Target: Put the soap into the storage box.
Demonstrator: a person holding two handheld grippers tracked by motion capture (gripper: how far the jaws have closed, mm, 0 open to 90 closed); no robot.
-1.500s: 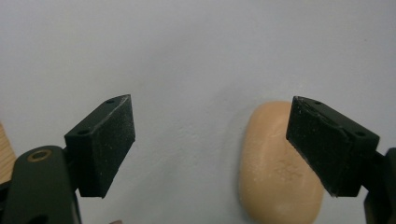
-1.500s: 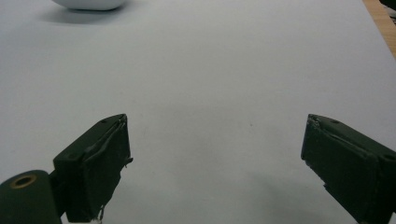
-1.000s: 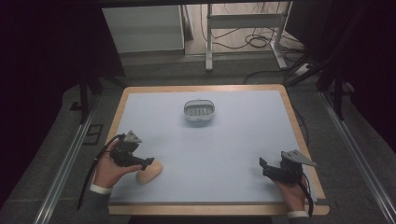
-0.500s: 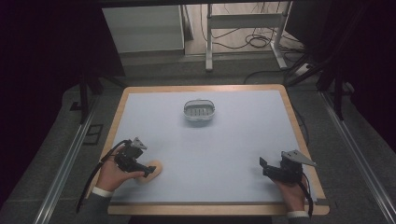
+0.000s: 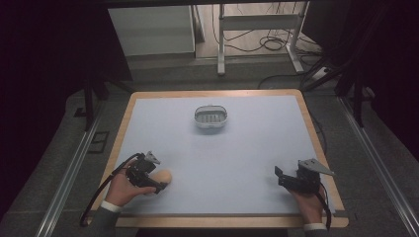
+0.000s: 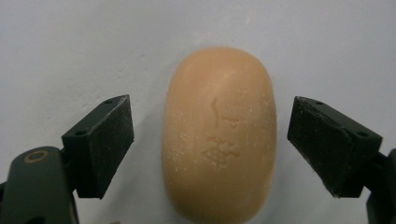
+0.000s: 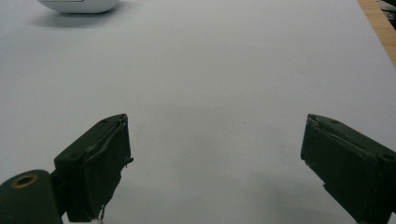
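soap dish [image 7: 77, 4] cut by top edge, soap's [image 6: 218, 133] stamp illegible
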